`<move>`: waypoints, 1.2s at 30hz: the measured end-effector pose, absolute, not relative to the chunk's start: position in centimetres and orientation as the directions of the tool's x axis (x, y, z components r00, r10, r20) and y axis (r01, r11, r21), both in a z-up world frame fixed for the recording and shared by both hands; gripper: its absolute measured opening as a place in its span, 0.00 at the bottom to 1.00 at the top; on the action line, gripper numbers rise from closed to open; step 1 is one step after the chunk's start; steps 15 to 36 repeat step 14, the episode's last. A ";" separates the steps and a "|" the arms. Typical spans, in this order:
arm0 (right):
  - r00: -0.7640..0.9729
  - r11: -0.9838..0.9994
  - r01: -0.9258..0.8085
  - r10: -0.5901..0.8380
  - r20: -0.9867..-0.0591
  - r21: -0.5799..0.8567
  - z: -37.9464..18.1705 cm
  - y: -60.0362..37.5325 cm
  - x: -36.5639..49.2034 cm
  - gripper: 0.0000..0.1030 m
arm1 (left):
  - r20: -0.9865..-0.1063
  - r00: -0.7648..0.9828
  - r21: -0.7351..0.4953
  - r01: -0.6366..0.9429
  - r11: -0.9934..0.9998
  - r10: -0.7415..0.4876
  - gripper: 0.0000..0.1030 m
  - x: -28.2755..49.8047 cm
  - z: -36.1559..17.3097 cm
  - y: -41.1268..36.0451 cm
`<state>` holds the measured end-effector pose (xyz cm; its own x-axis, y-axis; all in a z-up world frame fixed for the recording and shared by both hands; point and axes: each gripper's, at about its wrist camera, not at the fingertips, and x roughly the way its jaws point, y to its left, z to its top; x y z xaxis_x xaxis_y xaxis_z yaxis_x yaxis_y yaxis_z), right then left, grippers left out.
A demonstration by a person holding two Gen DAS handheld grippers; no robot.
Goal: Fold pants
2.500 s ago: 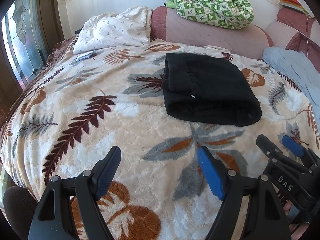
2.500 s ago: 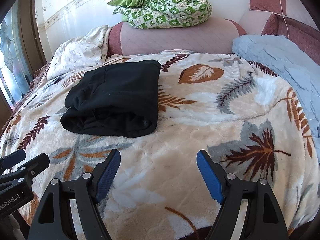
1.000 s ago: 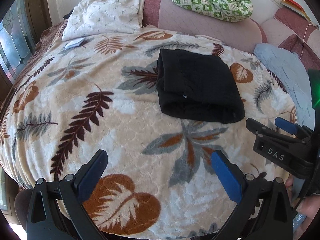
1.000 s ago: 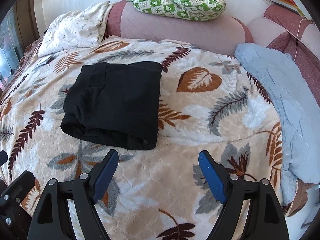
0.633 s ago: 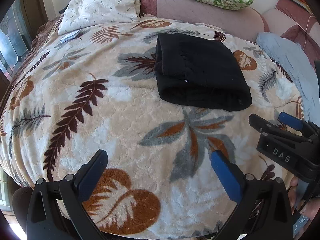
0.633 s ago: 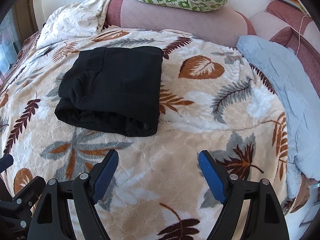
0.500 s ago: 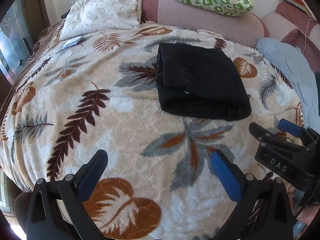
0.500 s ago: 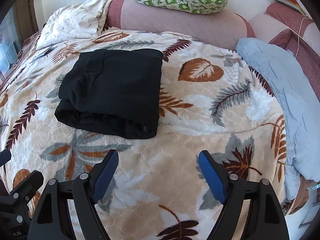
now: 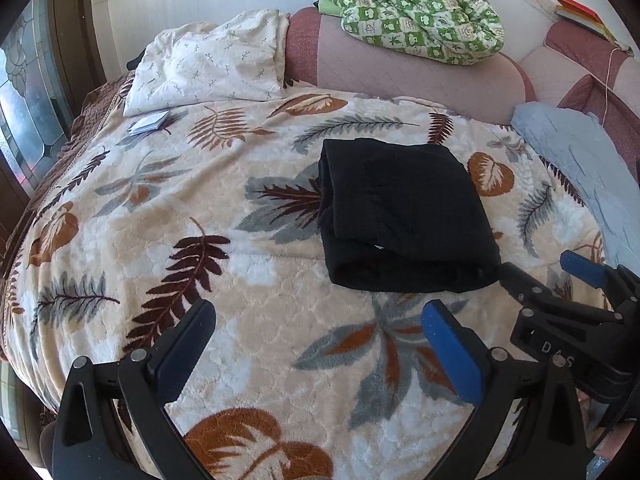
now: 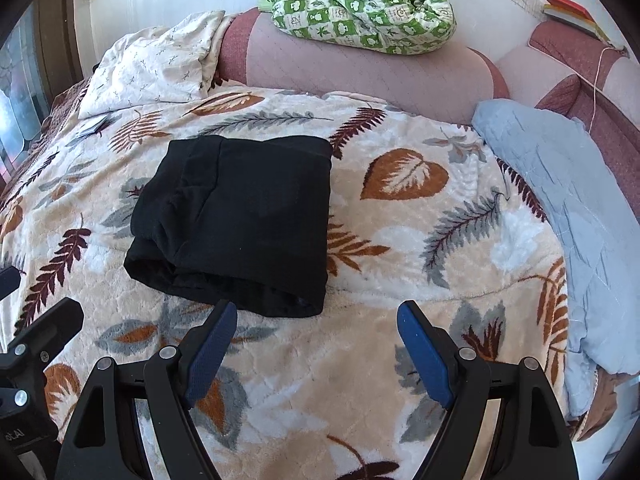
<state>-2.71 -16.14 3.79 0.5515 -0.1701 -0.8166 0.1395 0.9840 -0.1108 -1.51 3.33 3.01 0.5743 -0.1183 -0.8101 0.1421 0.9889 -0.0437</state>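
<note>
The black pants [image 9: 404,212] lie folded into a compact rectangle on the leaf-patterned blanket [image 9: 168,216], in the middle of the bed. They also show in the right wrist view [image 10: 240,216]. My left gripper [image 9: 318,322] is open and empty, held above the blanket in front of the pants. My right gripper [image 10: 316,320] is open and empty, just in front of the pants' near edge. The right gripper also shows at the right edge of the left wrist view [image 9: 560,280].
A white pillow [image 9: 208,68] and a small booklet [image 9: 150,123] lie at the back left. A green checked quilt [image 9: 408,12] rests on the pink headboard [image 9: 400,76]. A light blue blanket [image 10: 560,208] covers the right side. A window [image 9: 24,92] is at the left.
Both grippers have shifted slightly relative to the bed, so the view now takes in more of the headboard. The pants lie as before. Both grippers stay open.
</note>
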 end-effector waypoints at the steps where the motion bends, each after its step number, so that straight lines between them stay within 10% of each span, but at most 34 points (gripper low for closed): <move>1: 0.554 0.984 0.141 -0.170 -0.815 -0.109 3.9 -16.2 -2.6 0.84 | -0.812 0.572 -0.046 0.136 0.990 -0.116 1.00 -1.4 2.9 3.5; 36: 0.541 0.990 0.107 -0.135 -0.830 -0.092 2.4 -15.1 -2.1 0.84 | -0.825 0.553 -0.064 0.112 0.992 -0.116 1.00 -1.1 1.6 4.2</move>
